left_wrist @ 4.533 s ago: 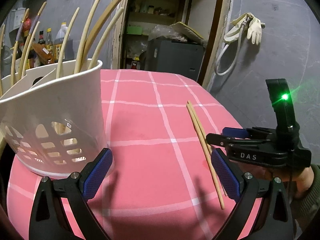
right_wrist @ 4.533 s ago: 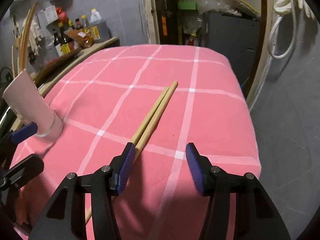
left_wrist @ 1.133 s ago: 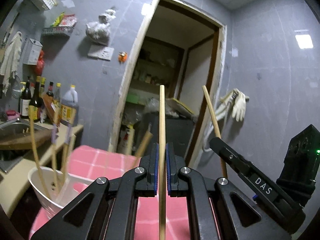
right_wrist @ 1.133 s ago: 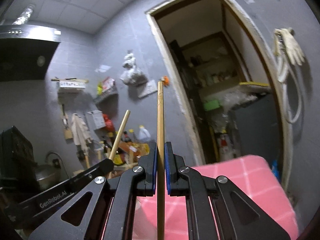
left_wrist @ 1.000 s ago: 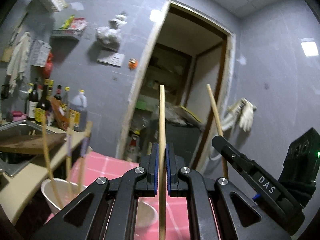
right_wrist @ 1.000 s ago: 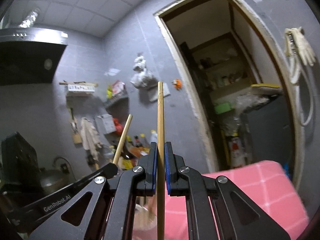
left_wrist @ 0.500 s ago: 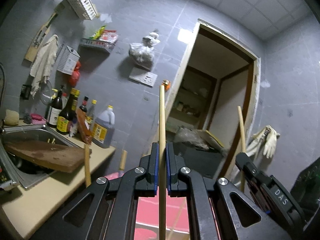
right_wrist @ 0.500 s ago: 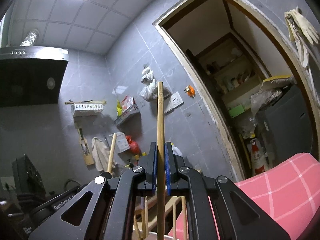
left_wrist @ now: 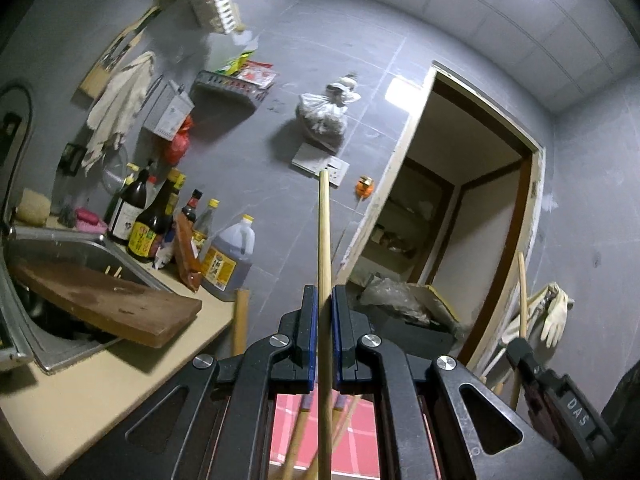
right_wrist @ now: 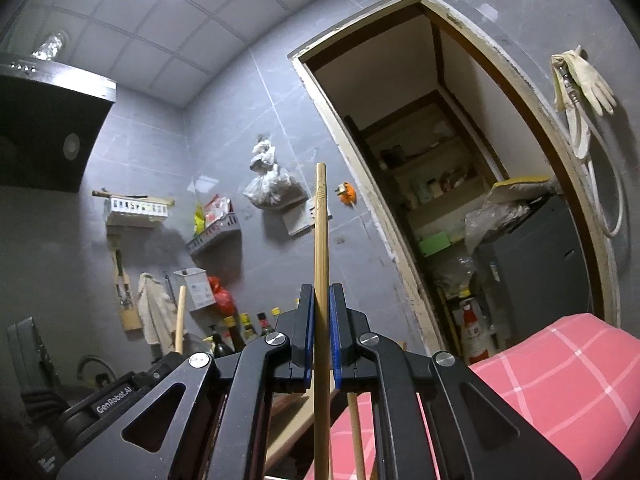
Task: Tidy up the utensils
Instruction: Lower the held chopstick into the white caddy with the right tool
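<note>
My left gripper [left_wrist: 324,320] is shut on a light wooden chopstick [left_wrist: 323,240] that stands upright between its blue pads. My right gripper [right_wrist: 319,320] is shut on a second wooden chopstick [right_wrist: 321,232], also upright. Both grippers are raised and tilted up toward the wall. The right gripper and its chopstick show at the lower right of the left wrist view [left_wrist: 522,352]; the left gripper and its chopstick show at the lower left of the right wrist view [right_wrist: 178,344]. Tops of other chopsticks [left_wrist: 298,444] show below the left jaws; the white holder is hidden.
The pink checked tablecloth [right_wrist: 552,372] lies below on the right. A counter with a sink [left_wrist: 60,280], a wooden board [left_wrist: 108,300] and sauce bottles [left_wrist: 148,224] is on the left. An open doorway [right_wrist: 452,200] and grey tiled wall are ahead.
Both grippers have tilted further upward with their chopsticks still clamped. The white holder and most of the table have dropped out of view beneath the jaws.
</note>
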Motion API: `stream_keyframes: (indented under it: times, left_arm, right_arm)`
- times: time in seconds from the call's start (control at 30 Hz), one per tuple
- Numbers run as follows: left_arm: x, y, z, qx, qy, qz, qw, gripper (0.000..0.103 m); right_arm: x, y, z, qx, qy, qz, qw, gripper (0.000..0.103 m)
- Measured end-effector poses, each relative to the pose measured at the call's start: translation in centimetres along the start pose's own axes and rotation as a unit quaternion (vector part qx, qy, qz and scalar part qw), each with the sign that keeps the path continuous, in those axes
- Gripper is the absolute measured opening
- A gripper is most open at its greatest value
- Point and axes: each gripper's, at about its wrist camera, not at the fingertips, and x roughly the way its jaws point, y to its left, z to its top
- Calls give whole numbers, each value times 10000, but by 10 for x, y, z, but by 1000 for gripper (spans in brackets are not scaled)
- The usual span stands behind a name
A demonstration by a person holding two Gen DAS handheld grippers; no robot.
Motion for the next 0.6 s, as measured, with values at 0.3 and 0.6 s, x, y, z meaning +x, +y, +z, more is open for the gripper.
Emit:
stream_keyframes:
  times: [0.3, 0.6]
  left_arm:
    - [1, 9, -9, -170, -132, 138, 9997, 5]
    - [-6, 3, -20, -64, -306, 283, 9991, 5]
  right_arm:
    - [4, -9, -12, 101, 66, -144, 9998, 5]
    - [4, -6, -17, 5, 83, -186, 9998, 5]
